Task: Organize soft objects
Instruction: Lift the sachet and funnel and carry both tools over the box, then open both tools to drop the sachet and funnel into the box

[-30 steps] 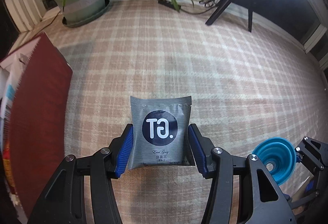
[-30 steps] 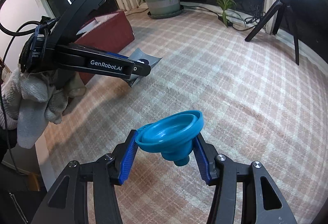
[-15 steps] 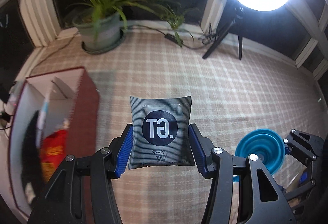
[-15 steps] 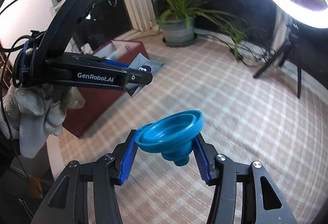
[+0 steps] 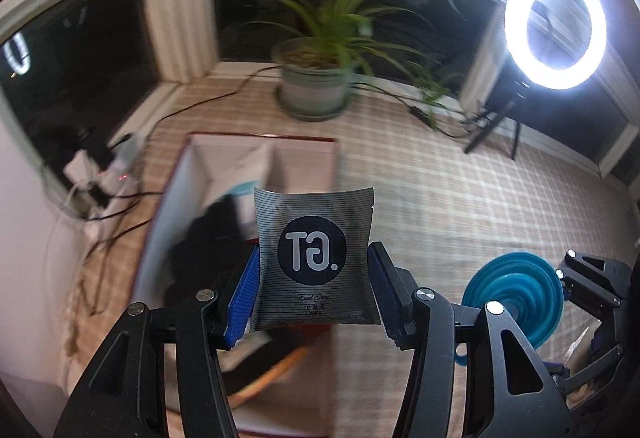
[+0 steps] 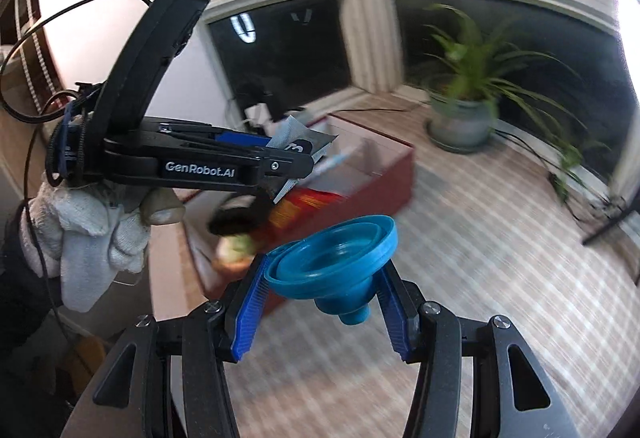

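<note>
My left gripper [image 5: 314, 270] is shut on a grey tea sachet [image 5: 314, 238] with a dark round logo, held in the air over the open dark-red box [image 5: 256, 157]. It also shows in the right wrist view [image 6: 280, 157], with the sachet [image 6: 304, 141] sticking out above the box [image 6: 384, 173]. My right gripper [image 6: 320, 290] is shut on a blue soft funnel [image 6: 336, 262], held in the air to the right of the box. The funnel also shows in the left wrist view [image 5: 514, 298].
The box holds a black item [image 5: 204, 246], a red packet [image 6: 308, 205] and white items. A potted plant [image 5: 316, 85] stands behind it. A ring light on a tripod [image 5: 556, 25] is at the right. Cables and a power strip [image 5: 100, 173] lie left of the box. Checked cloth [image 5: 460, 197] covers the surface.
Both grippers have risen and swung left toward the box. The left gripper with the sachet is now over the box opening. Both grips are unchanged.
</note>
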`<state>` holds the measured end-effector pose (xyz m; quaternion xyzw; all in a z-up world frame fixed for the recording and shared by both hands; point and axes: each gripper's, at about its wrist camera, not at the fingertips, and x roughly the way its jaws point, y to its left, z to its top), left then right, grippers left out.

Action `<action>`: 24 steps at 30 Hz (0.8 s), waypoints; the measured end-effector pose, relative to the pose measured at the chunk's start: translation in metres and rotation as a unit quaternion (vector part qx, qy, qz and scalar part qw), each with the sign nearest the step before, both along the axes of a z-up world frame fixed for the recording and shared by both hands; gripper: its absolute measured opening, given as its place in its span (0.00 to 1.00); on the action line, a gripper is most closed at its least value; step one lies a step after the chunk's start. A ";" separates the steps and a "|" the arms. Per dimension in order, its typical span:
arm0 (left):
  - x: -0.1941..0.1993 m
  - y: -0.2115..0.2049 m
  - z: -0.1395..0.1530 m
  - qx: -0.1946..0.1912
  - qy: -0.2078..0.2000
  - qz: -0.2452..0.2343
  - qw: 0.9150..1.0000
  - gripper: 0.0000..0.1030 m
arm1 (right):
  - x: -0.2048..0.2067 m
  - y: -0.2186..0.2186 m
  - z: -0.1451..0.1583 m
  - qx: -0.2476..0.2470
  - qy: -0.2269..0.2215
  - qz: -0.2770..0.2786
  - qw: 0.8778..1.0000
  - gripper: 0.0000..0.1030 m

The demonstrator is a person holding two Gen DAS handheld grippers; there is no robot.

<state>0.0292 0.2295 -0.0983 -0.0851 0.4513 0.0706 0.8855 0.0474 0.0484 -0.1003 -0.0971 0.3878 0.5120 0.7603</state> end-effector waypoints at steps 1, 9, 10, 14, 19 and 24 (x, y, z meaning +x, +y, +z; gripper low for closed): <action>-0.006 0.010 0.001 -0.001 0.000 0.009 1.000 0.51 | -0.004 0.009 0.001 0.001 0.000 0.008 1.000 0.47; -0.031 0.072 -0.003 -0.007 0.005 0.049 0.999 0.51 | -0.037 0.080 0.000 0.000 0.008 0.069 0.998 0.47; -0.031 0.079 -0.004 -0.008 0.005 0.052 0.999 0.51 | -0.040 0.088 -0.001 -0.002 0.005 0.075 0.997 0.47; -0.036 0.099 -0.010 -0.017 0.009 0.060 0.998 0.51 | -0.047 0.114 -0.007 -0.007 0.005 0.081 0.997 0.47; -0.036 0.117 -0.015 -0.020 0.010 0.061 0.998 0.51 | -0.033 0.128 -0.004 0.000 0.008 0.057 0.998 0.47; -0.029 0.129 -0.023 -0.035 0.013 0.056 0.998 0.51 | -0.002 0.141 -0.005 -0.008 0.006 0.021 1.000 0.47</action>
